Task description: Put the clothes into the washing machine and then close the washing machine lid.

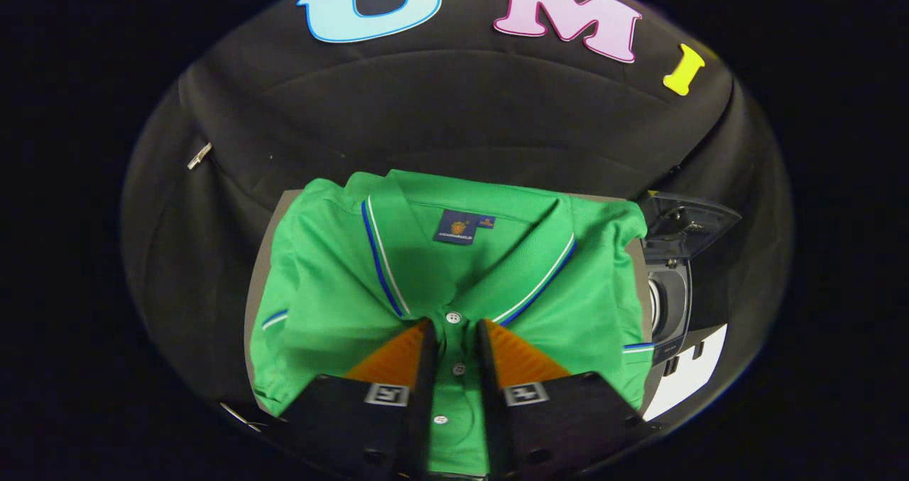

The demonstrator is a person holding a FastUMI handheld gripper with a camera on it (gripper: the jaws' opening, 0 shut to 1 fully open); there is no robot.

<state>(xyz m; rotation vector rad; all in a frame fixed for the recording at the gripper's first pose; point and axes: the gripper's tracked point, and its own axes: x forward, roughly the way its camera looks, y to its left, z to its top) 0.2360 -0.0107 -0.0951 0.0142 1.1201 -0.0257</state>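
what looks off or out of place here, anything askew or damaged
Nothing stands out. The green polo shirt lies neatly folded, collar up, with the tongs straddling its button placket. The washing machine sits beside it with its lid raised, ready for loading.

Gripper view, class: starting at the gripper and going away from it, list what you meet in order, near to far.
Gripper, its fingers standing a little apart over the shirt's button placket → green polo shirt → collar with its label → black cloth wall.
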